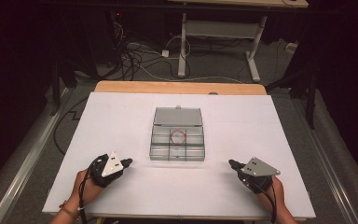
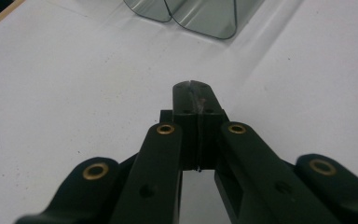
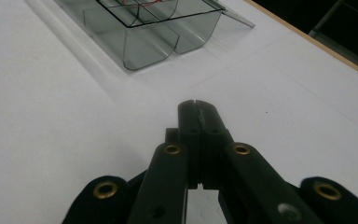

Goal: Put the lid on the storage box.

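Left tongs (image 1: pixel 127 162): clenched, black jaws pressed flat together with nothing between them; they rest low over the tabletop at the near left, tip turned toward the box. The left gripper view (image 2: pixel 193 88) shows the seam between the jaws as a thin line.
Right tongs (image 1: pixel 233 163): clenched too, empty, at the near right, tip aimed inward; the same tight seam appears in the right gripper view (image 3: pixel 196 106).
Build of the tongs: matte black plastic links with brass-ringed pivots, each topped by a grey three-cornered plate (a cable trails back along each wrist).
Box (image 1: pixel 177 140): clear smoky plastic organiser, midway between both tongs and a little farther up the tabletop, well apart from each; lid hinged open and lying back flat, inside split into small compartments with rounded corners.
Red loop (image 1: pixel 178 136): a thin red ring of wire or band in the middle compartment of the box's centre row.
Tabletop (image 1: pixel 121 116): smooth white matte sheet, a strip of pale wood showing along the far edge.
Room: dark, grey carpet floor, tangled cables (image 1: pixel 135 56) and the white legs of another desk (image 1: pixel 182 46) beyond.
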The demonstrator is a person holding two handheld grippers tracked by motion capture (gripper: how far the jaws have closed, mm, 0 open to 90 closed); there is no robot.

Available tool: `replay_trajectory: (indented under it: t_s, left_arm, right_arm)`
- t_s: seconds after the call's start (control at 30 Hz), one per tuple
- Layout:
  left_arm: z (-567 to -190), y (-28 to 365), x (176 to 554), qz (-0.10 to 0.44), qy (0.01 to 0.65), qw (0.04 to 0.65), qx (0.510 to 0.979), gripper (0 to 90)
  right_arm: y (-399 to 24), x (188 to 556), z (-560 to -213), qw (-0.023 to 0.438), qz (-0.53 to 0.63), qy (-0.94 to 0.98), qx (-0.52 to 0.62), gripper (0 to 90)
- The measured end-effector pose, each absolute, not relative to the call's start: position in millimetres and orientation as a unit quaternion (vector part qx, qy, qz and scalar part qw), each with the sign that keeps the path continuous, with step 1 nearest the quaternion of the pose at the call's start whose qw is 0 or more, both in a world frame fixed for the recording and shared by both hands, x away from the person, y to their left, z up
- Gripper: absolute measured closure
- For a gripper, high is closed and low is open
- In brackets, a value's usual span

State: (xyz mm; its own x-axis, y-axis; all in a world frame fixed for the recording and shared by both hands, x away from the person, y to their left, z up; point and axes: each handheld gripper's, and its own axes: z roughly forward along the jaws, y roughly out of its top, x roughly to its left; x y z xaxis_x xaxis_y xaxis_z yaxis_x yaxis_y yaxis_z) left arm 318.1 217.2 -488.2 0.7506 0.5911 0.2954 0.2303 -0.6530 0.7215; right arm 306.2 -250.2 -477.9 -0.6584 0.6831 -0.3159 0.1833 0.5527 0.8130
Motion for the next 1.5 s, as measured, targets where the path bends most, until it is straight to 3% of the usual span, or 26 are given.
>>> replay_trajectory:
  t_s: [0.37, 0.73, 1.5]
  left_arm:
    - [-475, 208, 361, 0.245, 0.238, 0.340, 0.876, 87.7]
    - [-460, 197, 399, 0.244, 0.253, 0.353, 0.867, 87.6]
    - [-468, 170, 477, 0.220, 0.295, 0.315, 0.875, 87.4]
  right_arm:
    - [-245, 336, -468, 0.309, 0.382, 0.826, 0.276, 90.0]
    - [-244, 391, -465, 0.279, 0.395, 0.822, 0.302, 90.0]
    - [-179, 476, -466, 0.277, 0.339, 0.851, 0.290, 90.0]
